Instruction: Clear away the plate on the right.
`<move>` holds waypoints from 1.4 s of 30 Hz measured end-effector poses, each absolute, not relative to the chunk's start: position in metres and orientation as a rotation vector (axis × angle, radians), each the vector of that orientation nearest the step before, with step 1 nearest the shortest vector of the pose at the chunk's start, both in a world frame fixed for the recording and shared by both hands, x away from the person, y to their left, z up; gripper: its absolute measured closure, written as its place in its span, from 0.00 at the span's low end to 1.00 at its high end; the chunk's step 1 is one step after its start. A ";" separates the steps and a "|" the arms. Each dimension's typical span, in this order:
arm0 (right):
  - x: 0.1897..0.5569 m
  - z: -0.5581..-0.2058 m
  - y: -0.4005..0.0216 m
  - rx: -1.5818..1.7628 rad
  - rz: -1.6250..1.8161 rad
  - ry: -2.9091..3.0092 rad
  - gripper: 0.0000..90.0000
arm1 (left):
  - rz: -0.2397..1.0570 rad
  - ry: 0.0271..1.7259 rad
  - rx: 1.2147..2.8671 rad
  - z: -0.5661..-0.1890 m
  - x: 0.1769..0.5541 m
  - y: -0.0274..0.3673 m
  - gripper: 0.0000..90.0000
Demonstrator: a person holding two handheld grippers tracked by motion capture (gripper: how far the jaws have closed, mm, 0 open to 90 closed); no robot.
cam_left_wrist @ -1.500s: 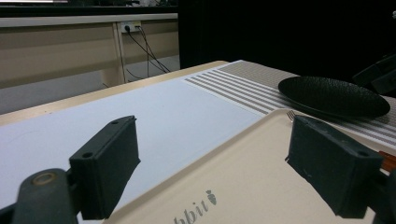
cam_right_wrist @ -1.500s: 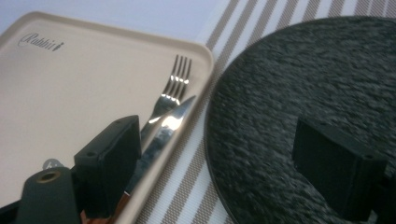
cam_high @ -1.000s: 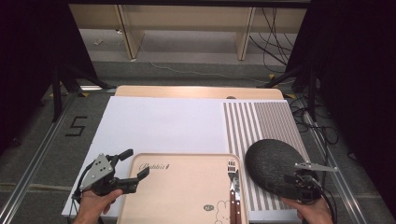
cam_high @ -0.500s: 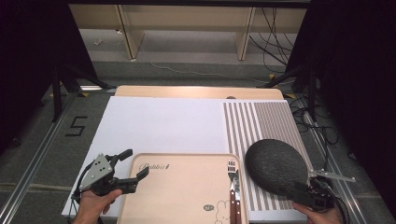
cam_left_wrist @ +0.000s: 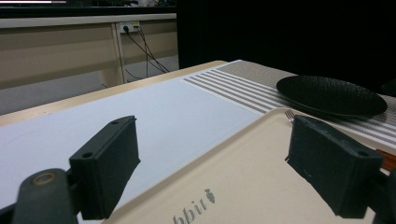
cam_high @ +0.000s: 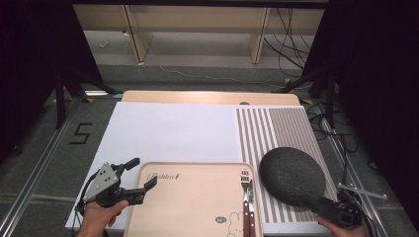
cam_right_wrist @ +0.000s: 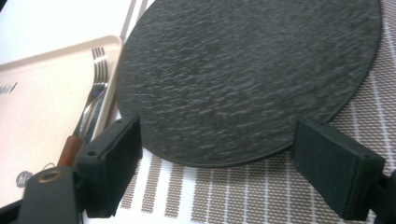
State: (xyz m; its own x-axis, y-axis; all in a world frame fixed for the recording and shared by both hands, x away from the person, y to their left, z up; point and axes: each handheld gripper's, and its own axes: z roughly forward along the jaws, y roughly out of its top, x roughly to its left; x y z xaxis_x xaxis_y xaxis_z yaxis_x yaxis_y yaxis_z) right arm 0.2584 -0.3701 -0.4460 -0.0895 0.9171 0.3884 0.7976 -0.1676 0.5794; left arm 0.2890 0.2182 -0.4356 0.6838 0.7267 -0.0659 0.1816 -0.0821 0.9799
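Round black plate [cam_right_wrist: 247, 74], rough matte surface, flat on striped mat [cam_high: 281, 128]; right gripper [cam_right_wrist: 233, 163] and left gripper [cam_left_wrist: 210, 172] both spread, empty.

Both tongs, left [cam_high: 140, 177] and right [cam_high: 330, 203], are hand-held with jaws spread.

Tool [cam_right_wrist: 212, 172] jaws spread wide — dark plate [cam_right_wrist: 247, 74] ahead on striped mat [cam_right_wrist: 233, 196], fork [cam_right_wrist: 95, 88] on tray [cam_right_wrist: 42, 98].

Both grippers were black, each with two blocky rectangular fingers [cam_left_wrist: 109, 161] bearing small screw holes. The left gripper [cam_high: 134, 180] carried a grey three-cornered plate; a brass-coloured rivet showed at each base.
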 end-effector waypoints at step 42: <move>0.258 -0.463 -0.385 2.259 1.292 1.838 0.21 | 0.526 0.751 1.625 -0.435 0.289 0.218 0.17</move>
State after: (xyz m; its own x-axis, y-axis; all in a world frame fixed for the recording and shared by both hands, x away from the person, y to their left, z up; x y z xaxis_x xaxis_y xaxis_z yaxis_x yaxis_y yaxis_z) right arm 0.2582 -0.3850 -0.4630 0.0060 0.7994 0.6008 0.8359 -0.3337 0.4358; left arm 0.2885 0.2175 -0.4353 0.6886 0.7219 -0.0683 0.1826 -0.0815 0.9798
